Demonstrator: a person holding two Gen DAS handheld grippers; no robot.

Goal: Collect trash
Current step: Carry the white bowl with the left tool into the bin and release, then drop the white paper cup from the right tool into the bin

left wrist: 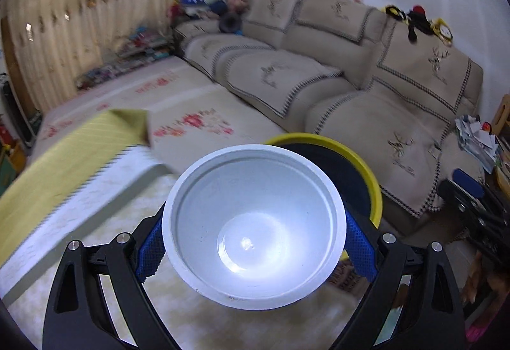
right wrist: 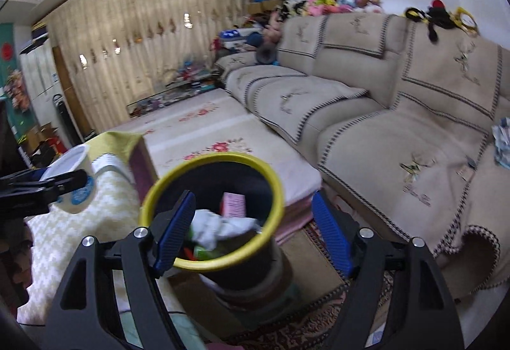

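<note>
The bowl (left wrist: 254, 225) sat between the fingers of the left tool (left wrist: 255, 244), its mouth facing the camera. The bin (left wrist: 366, 171) stood directly behind the bowl, and the sofa (left wrist: 382, 88) lay beyond and to the right of the bin. In the right wrist view, the bin (right wrist: 213, 209) stood on the floor ahead of the right tool (right wrist: 251, 235), with crumpled paper (right wrist: 220, 227) and a carton (right wrist: 234, 204) inside it. The left tool (right wrist: 47, 184) with the bowl (right wrist: 71, 181) was to the left of the bin, above the bench (right wrist: 95, 216).

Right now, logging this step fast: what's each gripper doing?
Left gripper: shut on the white bowl.
Right gripper: open, holding nothing, hovering at the yellow-rimmed trash bin.
</note>
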